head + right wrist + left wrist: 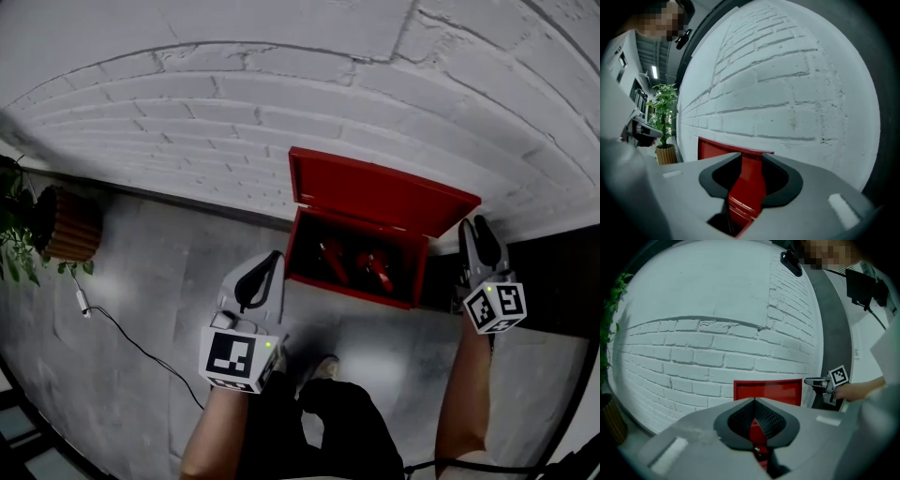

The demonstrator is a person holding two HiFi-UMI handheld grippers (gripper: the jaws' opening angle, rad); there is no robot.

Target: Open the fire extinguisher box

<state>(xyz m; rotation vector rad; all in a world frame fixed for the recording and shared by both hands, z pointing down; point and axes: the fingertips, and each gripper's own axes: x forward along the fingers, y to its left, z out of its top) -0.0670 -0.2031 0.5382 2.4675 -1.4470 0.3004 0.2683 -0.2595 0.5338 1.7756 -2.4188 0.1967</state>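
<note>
1. Left gripper (pixel 274 258): fingertips meet and nothing is clamped. It hangs over the floor just near-left of the box. Right gripper (pixel 476 228): jaws apart. It sits at the right end of the raised lid, whose red edge shows in the gap in the right gripper view. Contact with the pads cannot be confirmed.
2. White painted brick wall (pixel 281 84) runs across the far side.
3. Smooth grey floor (pixel 150 281) lies below it.
4. Red metal fire extinguisher box (pixel 302 246) stands on the floor against the wall, centre-right, and is open. Its flat red hinged lid (pixel 384 199) is tipped back towards the bricks.
5. Round brown ribbed planter (pixel 70 225) stands at the far left by the wall, well apart from the box, with green leaves (pixel 14 234) spilling to its left.
6. Red extinguisher bodies (pixel 335 260) lie inside the box, their detail too small to read.
7. Thin dark cable (pixel 141 349) trails over the floor from near the planter towards the near side.
</note>
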